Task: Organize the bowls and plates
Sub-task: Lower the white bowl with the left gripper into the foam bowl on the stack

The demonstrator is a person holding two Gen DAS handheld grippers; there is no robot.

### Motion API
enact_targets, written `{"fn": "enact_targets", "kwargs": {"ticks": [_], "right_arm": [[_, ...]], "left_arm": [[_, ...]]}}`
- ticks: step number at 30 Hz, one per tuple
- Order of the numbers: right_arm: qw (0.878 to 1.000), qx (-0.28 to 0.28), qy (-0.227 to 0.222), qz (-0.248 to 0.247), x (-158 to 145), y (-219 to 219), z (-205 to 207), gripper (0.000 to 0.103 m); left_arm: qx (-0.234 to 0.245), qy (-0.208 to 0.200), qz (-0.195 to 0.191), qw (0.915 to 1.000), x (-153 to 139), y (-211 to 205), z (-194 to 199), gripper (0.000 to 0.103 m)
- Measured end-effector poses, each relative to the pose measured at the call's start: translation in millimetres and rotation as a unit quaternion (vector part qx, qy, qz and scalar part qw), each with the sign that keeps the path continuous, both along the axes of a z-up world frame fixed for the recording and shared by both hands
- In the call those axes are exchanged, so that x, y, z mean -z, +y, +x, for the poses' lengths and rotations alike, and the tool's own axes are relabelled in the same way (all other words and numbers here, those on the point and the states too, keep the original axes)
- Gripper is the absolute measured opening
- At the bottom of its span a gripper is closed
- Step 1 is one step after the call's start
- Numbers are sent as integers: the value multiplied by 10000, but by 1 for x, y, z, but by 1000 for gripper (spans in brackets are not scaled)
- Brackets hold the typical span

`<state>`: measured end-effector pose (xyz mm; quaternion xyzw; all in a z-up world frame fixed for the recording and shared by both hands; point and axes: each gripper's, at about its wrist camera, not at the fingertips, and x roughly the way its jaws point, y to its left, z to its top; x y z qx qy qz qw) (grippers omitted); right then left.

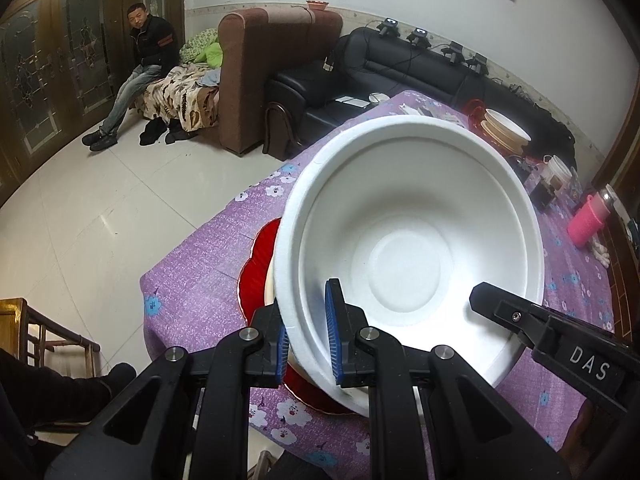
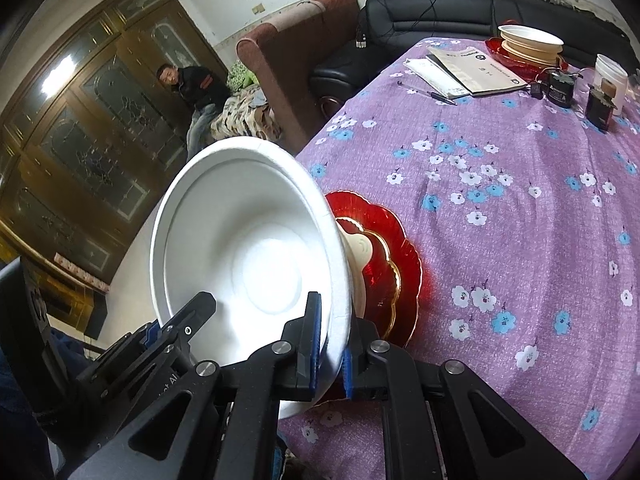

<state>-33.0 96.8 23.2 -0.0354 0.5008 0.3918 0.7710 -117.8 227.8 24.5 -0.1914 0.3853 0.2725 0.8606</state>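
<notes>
Above red plate [image 2: 404, 276], both tools pinching white bowl [image 1: 408, 256] rim

The white bowl [image 1: 408, 248] fills the middle of the left view and hides most of the red plate [image 1: 258, 264] beneath it; only a scalloped sliver shows at its left. In the right view the bowl [image 2: 240, 256] covers the left part of the red plate [image 2: 404, 264] and of the gold-rimmed dish [image 2: 382, 264] on it. The bowl's wall hides the outer pad [image 1: 282, 350] of the left claw [image 1: 308, 344] in part. The print on the booklet [image 2: 476, 68], upper right, is too small to read. The surface [image 2: 520, 220] is cut off at the right edge.
</notes>
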Motion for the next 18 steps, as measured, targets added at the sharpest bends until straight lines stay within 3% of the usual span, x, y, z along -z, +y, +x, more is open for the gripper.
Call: {"fn": "enact_targets", "kwargs": {"ticks": [18], "right_arm": [[9993, -175, 121, -298, 8, 2, 8, 10]], "left_arm": [[330, 211, -247, 9989, 5, 7, 12, 14]]}}
